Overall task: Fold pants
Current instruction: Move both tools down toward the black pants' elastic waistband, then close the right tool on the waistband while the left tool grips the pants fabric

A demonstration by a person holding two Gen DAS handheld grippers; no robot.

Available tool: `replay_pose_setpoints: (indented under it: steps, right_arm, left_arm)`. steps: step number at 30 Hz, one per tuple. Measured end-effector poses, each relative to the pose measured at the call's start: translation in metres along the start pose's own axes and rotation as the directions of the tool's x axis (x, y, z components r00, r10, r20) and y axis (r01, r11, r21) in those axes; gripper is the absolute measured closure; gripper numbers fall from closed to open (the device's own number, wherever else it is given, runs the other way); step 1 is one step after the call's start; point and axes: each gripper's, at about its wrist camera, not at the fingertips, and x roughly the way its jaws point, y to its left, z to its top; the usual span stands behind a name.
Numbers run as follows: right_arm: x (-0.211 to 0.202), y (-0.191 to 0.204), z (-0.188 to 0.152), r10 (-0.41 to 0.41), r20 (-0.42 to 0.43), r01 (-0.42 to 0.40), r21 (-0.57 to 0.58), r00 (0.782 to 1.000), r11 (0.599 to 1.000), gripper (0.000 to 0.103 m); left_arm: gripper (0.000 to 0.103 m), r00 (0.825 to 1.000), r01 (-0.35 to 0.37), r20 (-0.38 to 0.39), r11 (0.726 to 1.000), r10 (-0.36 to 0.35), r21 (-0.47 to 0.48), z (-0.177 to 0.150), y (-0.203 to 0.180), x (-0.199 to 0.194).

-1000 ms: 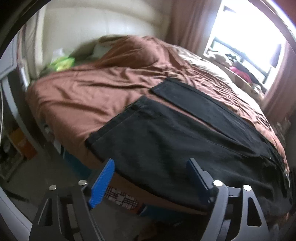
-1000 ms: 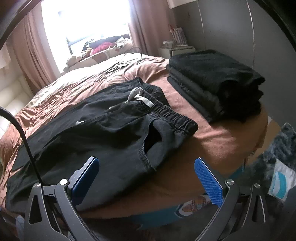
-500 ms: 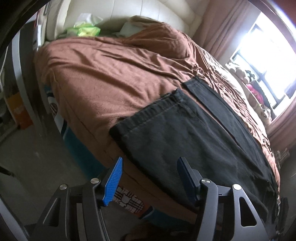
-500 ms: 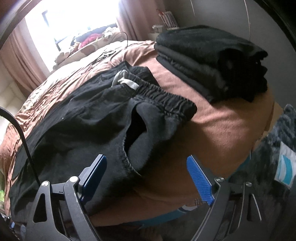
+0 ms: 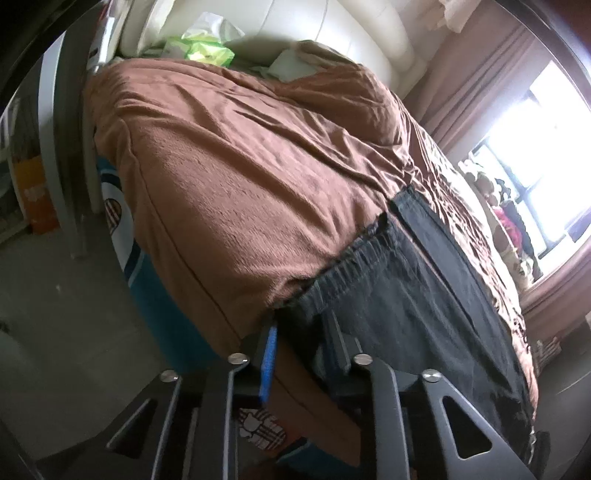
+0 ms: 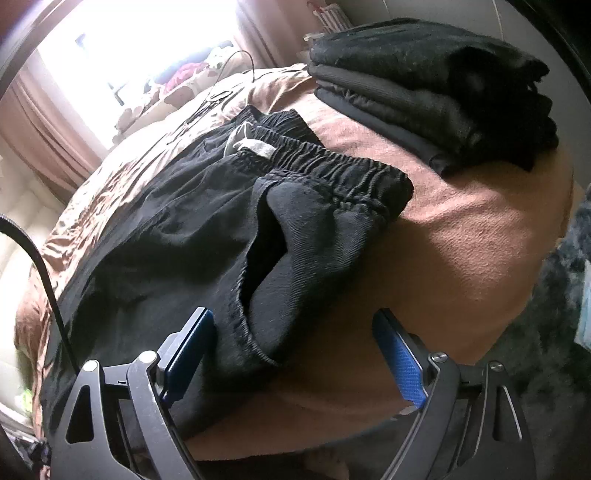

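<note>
Black pants (image 5: pixel 406 314) lie spread along the near edge of a bed with a brown blanket (image 5: pixel 240 166). In the left wrist view my left gripper (image 5: pixel 301 321) is closing on the corner of the leg hem (image 5: pixel 351 266), which is bunched and wrinkled between the pads. The right wrist view shows the pants (image 6: pixel 166 221) at their elastic waistband (image 6: pixel 332 166) with a white drawstring (image 6: pixel 255 146). My right gripper (image 6: pixel 291 317) stands open over the waist corner by the pocket, one finger above the black cloth, the other above the blanket (image 6: pixel 480 240).
A pile of folded dark clothes (image 6: pixel 424 85) sits on the bed's far right corner. A green packet (image 5: pixel 207 50) lies by the cream headboard (image 5: pixel 332 33). A black cable (image 6: pixel 37 258) hangs at the left. Grey floor (image 5: pixel 55 314) and a dark rug (image 6: pixel 565 332) flank the bed.
My left gripper dropped to the bed edge and closed from wide open onto the leg hem, which has bunched up. The right gripper moved closer over the waist corner, jaws a little narrower.
</note>
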Motion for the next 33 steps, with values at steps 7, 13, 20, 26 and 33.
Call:
replay_pose_setpoints:
  steps: [7, 13, 20, 26, 33]
  right_arm:
    - [-0.011, -0.024, 0.005, 0.051, 0.002, -0.051, 0.061, 0.999, 0.997, 0.019]
    - [-0.010, -0.040, 0.009, 0.081, 0.017, -0.082, 0.090, 0.997, 0.993, 0.020]
    - [-0.001, -0.056, 0.018, 0.126, 0.028, -0.129, 0.130, 0.992, 0.983, 0.054]
    - [-0.007, -0.035, 0.022, 0.045, 0.046, -0.048, 0.049, 0.998, 0.998, 0.094]
    - [-0.042, 0.011, 0.023, -0.066, 0.149, 0.077, -0.074, 0.987, 0.994, 0.098]
  left_arm:
    - [0.096, 0.999, 0.020, 0.048, 0.998, -0.023, 0.059, 0.010, -0.019, -0.017]
    - [0.097, 0.997, -0.010, 0.077, 0.994, 0.002, 0.105, 0.026, -0.047, -0.029]
    - [0.097, 0.993, -0.042, 0.112, 0.992, 0.029, 0.121, 0.037, -0.069, -0.042]
    - [0.097, 0.991, -0.070, 0.121, 0.985, 0.051, 0.156, 0.044, -0.084, -0.043]
    - [0.097, 0.987, -0.075, 0.153, 0.981, 0.047, 0.180, 0.057, -0.106, -0.047]
